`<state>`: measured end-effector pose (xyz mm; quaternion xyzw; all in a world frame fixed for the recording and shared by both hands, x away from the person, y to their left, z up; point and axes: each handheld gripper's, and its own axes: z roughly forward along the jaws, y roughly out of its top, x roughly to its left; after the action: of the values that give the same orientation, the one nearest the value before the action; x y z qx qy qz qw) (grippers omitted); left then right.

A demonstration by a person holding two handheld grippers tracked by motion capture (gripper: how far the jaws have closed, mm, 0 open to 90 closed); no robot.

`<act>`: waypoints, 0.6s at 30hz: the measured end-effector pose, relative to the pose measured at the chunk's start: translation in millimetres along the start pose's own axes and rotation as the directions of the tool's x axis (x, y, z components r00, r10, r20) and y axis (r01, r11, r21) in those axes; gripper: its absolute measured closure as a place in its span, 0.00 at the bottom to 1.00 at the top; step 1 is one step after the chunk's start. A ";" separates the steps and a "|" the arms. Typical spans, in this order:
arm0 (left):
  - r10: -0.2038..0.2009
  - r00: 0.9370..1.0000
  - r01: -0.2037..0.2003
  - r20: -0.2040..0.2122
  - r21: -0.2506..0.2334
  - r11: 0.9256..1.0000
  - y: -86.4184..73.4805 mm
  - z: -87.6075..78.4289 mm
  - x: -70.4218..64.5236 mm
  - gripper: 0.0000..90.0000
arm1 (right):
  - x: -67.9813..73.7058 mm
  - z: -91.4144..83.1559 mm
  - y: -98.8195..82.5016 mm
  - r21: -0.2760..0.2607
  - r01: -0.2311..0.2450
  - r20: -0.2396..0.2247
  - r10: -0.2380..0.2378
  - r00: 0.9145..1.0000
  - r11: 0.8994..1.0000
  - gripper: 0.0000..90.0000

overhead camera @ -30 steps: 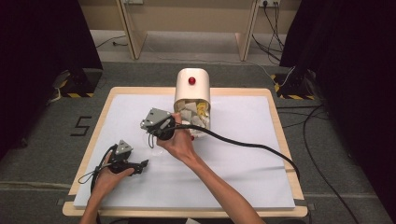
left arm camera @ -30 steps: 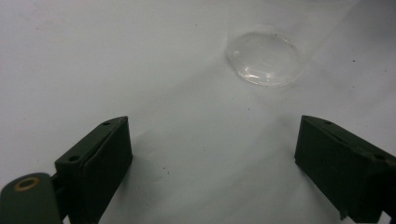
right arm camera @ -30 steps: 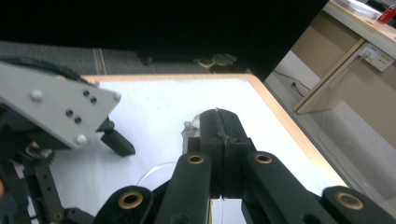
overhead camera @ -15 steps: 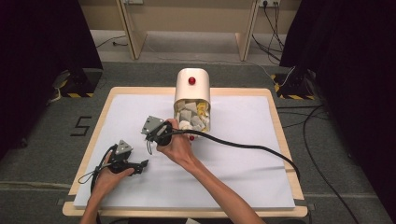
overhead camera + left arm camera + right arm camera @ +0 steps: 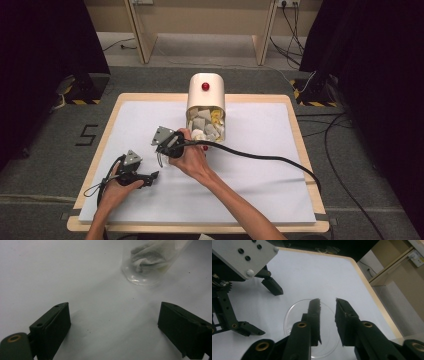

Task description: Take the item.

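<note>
In the right gripper view, the right gripper (image 5: 327, 302) holds its 2 jaws slightly apart, gripping nothing, above a clear round glass dish (image 5: 294, 312). The left gripper (image 5: 113, 323), jaws spread wide on the white paper-covered table (image 5: 260, 170), sees what looks like crumpled tissue (image 5: 150, 257) in clear glass. Farther off, the high view shows a cream rounded bin (image 5: 206, 90) lying on its side, full of crumpled scraps.

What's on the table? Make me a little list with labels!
table: white sheet on a wooden board
cream bin: lying on its side, red dot on top, open end toward the person
inside bin: white and yellow pieces
clear dish: on the sheet, under the right hand-held gripper
white crumpled thing: at the dish
left hand-held gripper: jaws wide open, low over the sheet
right hand-held gripper: jaws slightly apart; unclear if holding anything
</note>
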<state>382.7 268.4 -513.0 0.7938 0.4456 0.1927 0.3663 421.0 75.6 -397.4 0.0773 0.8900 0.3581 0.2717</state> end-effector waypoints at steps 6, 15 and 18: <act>0.000 1.000 0.000 0.000 0.000 1.000 0.0 0.0 -0.1 0.11 | -6.4 -24.0 4.1 -0.027 -0.009 0.021 0.010 1.000 1.000 0.69; -0.003 1.000 0.003 -0.001 -0.001 1.000 0.0 0.1 -0.3 0.11 | -20.5 -53.6 -2.6 -0.062 -0.065 0.030 0.067 0.997 0.996 0.57; 0.000 1.000 0.000 -0.001 0.000 1.000 0.0 0.0 -0.1 0.11 | -25.3 -63.0 -7.8 -0.076 -0.088 0.047 0.092 0.995 0.993 0.55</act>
<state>382.6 268.3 -513.0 0.7939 0.4456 0.1929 0.3661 408.8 24.0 -354.3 0.1164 0.8646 0.4003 0.2803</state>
